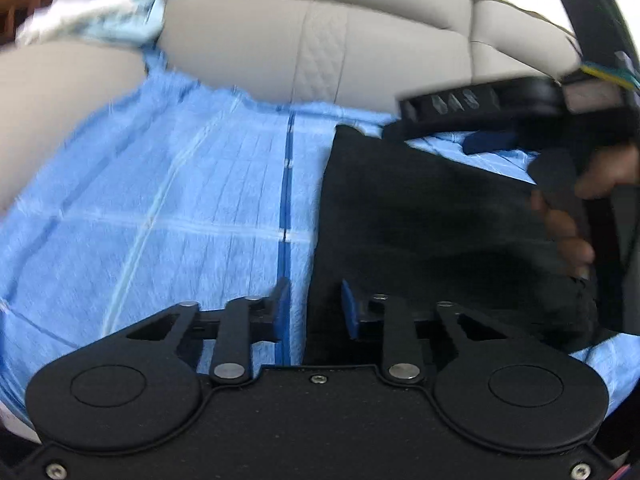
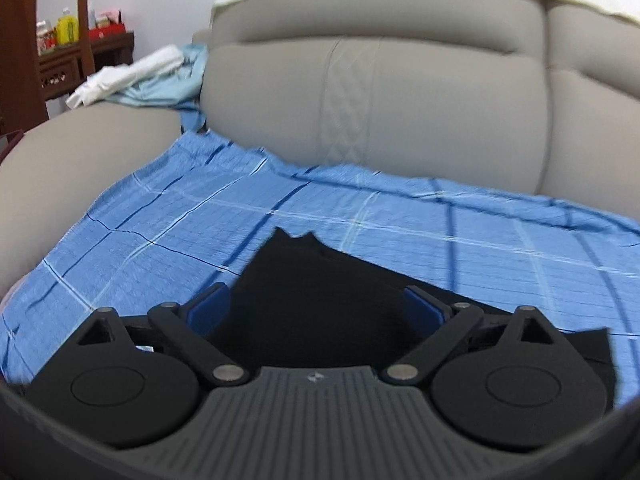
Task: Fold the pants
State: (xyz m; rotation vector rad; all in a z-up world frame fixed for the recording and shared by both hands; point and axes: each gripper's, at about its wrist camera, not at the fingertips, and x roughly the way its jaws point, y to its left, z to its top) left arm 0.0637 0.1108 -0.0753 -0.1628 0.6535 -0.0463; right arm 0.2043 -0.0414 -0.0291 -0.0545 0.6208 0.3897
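Note:
Black pants [image 1: 432, 216] lie flat on a blue checked cloth [image 1: 168, 208] spread over a sofa seat. My left gripper [image 1: 314, 310] is open and empty, low over the pants' left edge. My right gripper [image 2: 318, 308] is open wide with the pants [image 2: 312, 280] lying between and beyond its blue pads, nothing pinched. The right gripper also shows in the left wrist view [image 1: 492, 136], held by a hand above the far right part of the pants.
The beige sofa backrest [image 2: 360, 92] rises behind the cloth [image 2: 440, 228] and an armrest [image 2: 68, 168] bounds the left. White and light blue garments [image 2: 144, 72] lie on the armrest. A dark wooden cabinet [image 2: 60, 60] stands far left.

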